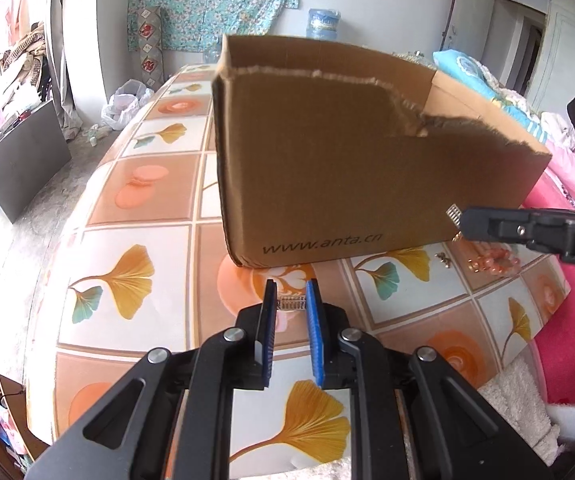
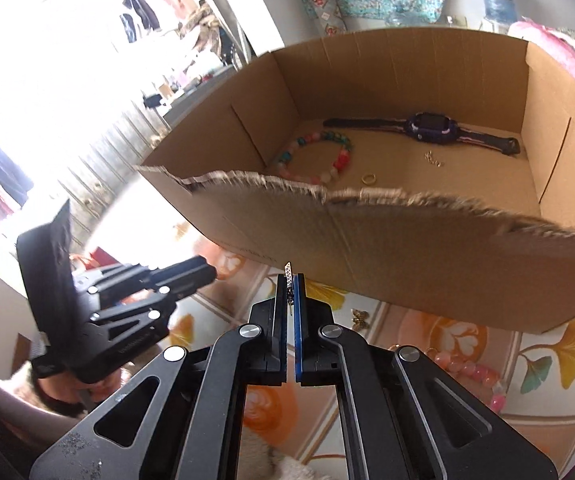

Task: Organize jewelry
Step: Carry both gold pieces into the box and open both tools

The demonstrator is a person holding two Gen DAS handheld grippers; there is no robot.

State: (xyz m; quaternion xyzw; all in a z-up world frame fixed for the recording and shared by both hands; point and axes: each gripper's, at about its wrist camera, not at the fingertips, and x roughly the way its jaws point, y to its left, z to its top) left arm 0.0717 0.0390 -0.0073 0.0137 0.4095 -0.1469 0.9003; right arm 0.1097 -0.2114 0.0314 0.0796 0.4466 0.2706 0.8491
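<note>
A torn cardboard box (image 1: 367, 152) stands on the patterned table (image 1: 127, 200). In the right wrist view the box (image 2: 407, 264) holds a dark watch (image 2: 427, 128), a multicoloured bead bracelet (image 2: 319, 156), a gold ring (image 2: 368, 179) and a small chain (image 2: 433, 159). My right gripper (image 2: 290, 280) is shut on a small silver rhinestone piece (image 2: 288, 270), held above the table before the box wall; it also shows in the left wrist view (image 1: 461, 224) with the piece (image 1: 453, 214). My left gripper (image 1: 291, 292) is open around another silver rhinestone piece (image 1: 292, 303) lying on the table.
A pink bead bracelet (image 1: 493, 262) and a small gold butterfly piece (image 1: 443, 258) lie on the table near the box's right end; they also show in the right wrist view (image 2: 467, 368) (image 2: 359, 318). Pink bedding (image 1: 559, 184) lies right of the table.
</note>
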